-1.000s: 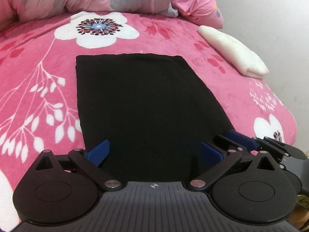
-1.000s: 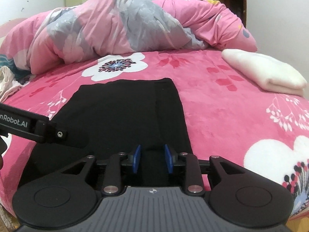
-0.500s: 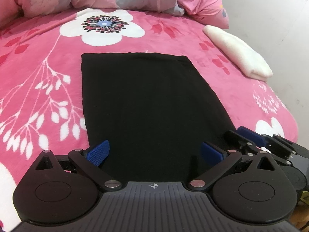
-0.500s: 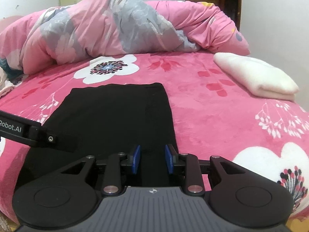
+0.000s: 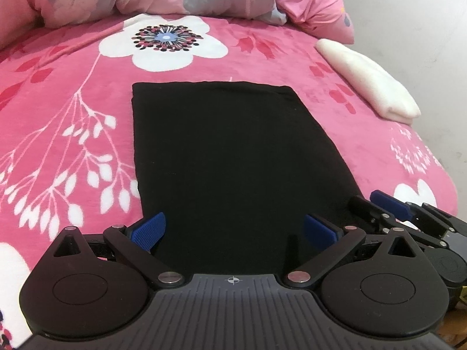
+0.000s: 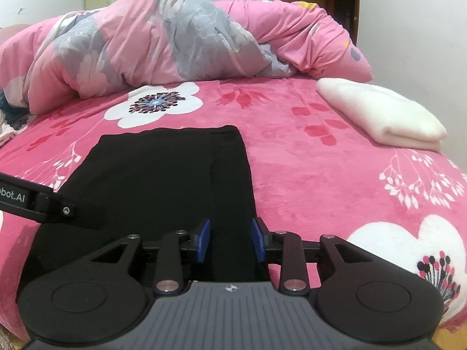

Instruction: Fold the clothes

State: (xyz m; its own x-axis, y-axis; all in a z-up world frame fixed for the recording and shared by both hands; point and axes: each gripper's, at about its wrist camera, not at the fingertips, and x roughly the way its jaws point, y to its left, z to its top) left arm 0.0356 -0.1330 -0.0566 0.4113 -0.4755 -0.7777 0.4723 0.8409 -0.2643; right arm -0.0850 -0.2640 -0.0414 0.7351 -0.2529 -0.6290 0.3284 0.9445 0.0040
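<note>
A black garment (image 5: 230,157) lies flat on the pink floral blanket (image 5: 58,122), folded into a long rectangle that runs away from both cameras toward the heaped pink and grey duvet (image 6: 163,46).

Starting at the left, the left gripper (image 5: 233,233) hangs over the near end of the garment with its blue pads set wide apart. The left pad sits just beside the garment's left edge, the right pad over the cloth short of its right edge; most of the near end's width lies between them. Nothing is pinched, and whether the pads touch the fabric cannot be told.

Further right, the right gripper (image 6: 230,240) sits at the garment's near right edge. Its jaws stand narrowly apart and have just been opening; a strip of the black cloth, with a lengthwise fold line on its left, runs between the pads, which do not press on it.

At the far right, well apart from the garment, a folded white cloth (image 6: 379,113) rests near the blanket's edge by the wall.
</note>
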